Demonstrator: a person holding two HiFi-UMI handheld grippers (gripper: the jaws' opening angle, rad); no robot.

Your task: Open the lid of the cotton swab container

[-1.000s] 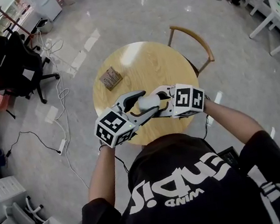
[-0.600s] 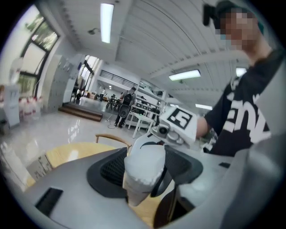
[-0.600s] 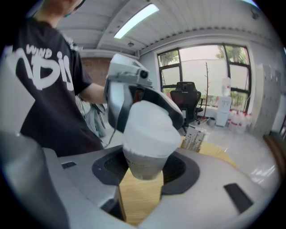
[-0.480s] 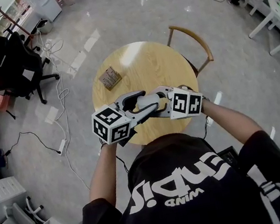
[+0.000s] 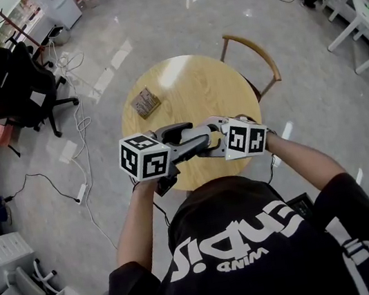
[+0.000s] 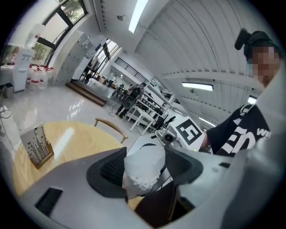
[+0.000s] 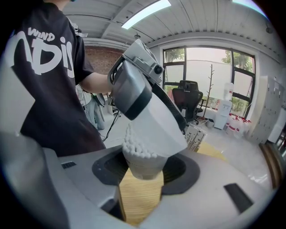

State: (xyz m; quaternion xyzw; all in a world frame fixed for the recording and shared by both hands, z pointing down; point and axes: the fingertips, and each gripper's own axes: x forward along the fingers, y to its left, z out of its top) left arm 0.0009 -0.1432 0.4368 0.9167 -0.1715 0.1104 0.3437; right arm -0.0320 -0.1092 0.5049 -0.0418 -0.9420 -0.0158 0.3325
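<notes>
Two grips: left tongs (image 6: 144,169) pinch smooth white lid (image 6: 145,156), right tongs (image 7: 144,169) clamp round swab-filled container (image 7: 142,163).

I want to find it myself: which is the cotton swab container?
Find the round wooden table. Over its near edge the left hand-held gripper and right hand-held gripper pinch the cotton swab container: a small white tub with swab tips showing, unlike the brown patterned box.

Matt wooden table (image 5: 188,86), glossy floor (image 5: 170,19), frosted plastic container (image 7: 142,169) and lid (image 6: 145,160).
</notes>
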